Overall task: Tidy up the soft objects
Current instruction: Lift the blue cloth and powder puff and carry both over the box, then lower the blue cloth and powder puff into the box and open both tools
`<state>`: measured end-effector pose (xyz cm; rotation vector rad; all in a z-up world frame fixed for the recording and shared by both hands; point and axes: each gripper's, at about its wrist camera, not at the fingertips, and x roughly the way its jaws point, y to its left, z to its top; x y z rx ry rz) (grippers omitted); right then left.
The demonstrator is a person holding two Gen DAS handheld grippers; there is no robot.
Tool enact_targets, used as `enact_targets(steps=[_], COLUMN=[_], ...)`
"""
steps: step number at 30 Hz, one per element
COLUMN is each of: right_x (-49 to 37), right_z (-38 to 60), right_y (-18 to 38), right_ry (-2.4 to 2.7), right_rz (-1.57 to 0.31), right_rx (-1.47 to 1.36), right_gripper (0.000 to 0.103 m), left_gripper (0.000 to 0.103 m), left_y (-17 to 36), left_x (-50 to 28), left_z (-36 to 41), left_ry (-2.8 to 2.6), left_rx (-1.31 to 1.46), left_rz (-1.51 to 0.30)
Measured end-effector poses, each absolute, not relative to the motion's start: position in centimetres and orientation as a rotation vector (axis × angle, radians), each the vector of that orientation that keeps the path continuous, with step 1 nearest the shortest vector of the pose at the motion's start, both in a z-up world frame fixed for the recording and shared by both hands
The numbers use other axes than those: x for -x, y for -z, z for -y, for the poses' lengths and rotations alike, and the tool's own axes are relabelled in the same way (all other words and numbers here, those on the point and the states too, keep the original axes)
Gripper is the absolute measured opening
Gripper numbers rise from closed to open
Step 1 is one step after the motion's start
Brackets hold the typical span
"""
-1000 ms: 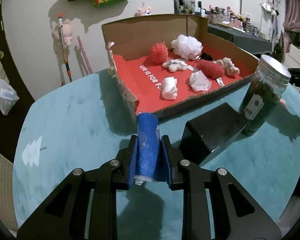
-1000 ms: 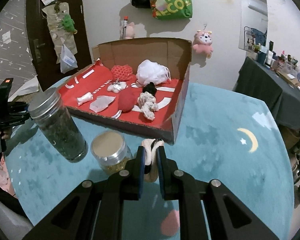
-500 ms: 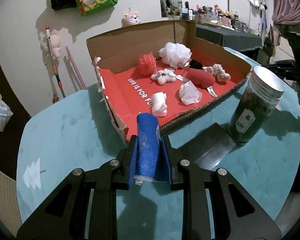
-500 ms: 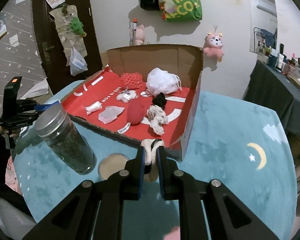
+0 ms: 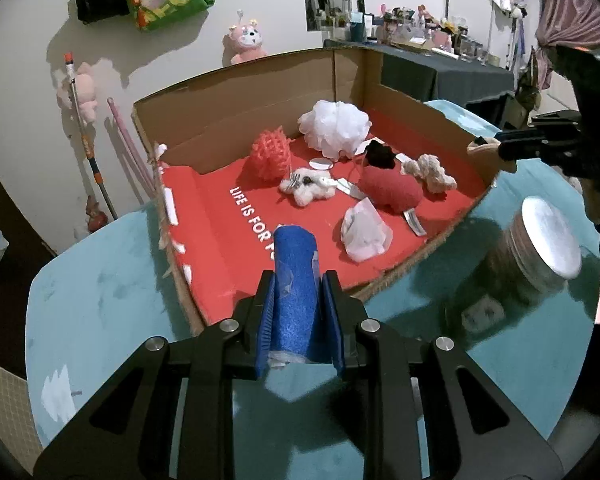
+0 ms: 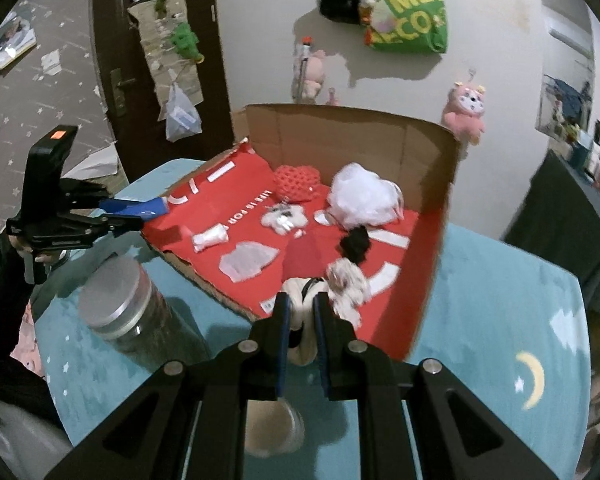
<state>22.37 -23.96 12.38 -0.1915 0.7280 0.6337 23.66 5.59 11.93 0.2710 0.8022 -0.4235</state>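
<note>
My left gripper (image 5: 300, 288) is shut on a blue foam roll (image 5: 295, 280), held over the near edge of the red-lined cardboard box (image 5: 228, 216). My right gripper (image 6: 301, 306) is shut on a cream soft toy with a black band (image 6: 302, 296), above the box's near rim (image 6: 220, 296). Inside the box lie a white mesh puff (image 5: 334, 128), a red net ball (image 5: 270, 154), a red cushion (image 5: 392, 190), a black tuft (image 5: 380, 154), a small white plush (image 5: 308, 186) and crumpled white pieces (image 5: 364, 232). The left gripper with the blue roll (image 6: 136, 206) shows at the left of the right wrist view.
A glass jar with a metal lid (image 5: 540, 248) (image 6: 120, 312) stands on the teal round table (image 5: 100, 300) close to the box's near side. A second lidded jar (image 6: 272, 428) sits under my right gripper. Bags and plush toys hang on the wall behind.
Both grippers rose and advanced toward the box with their loads. The blue roll's tip now overlaps the red floor, and the cream toy sits over the box's near rim. The black block left view.
</note>
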Motion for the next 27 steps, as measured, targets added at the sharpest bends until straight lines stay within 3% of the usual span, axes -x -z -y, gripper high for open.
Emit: enact_targets(steps=[15, 27], right_x=[-30.0, -38.2], right_z=[14.1, 7.4], right_y=[-14.0, -10.0], right_ry=[-0.759, -0.782], right_rz=[-0.829, -1.054], right_rx=[0.31, 0.297], right_gripper=[0.014, 0.014], left_gripper=[0.022, 0.022], left_y=[-10.3, -7.6], left_x=[-32.7, -36.8], left_z=[-3.8, -4.1], left_ry=[0.309, 0.228], left_rx=[-0.202, -0.185], left_rz=[-1.003, -1.088])
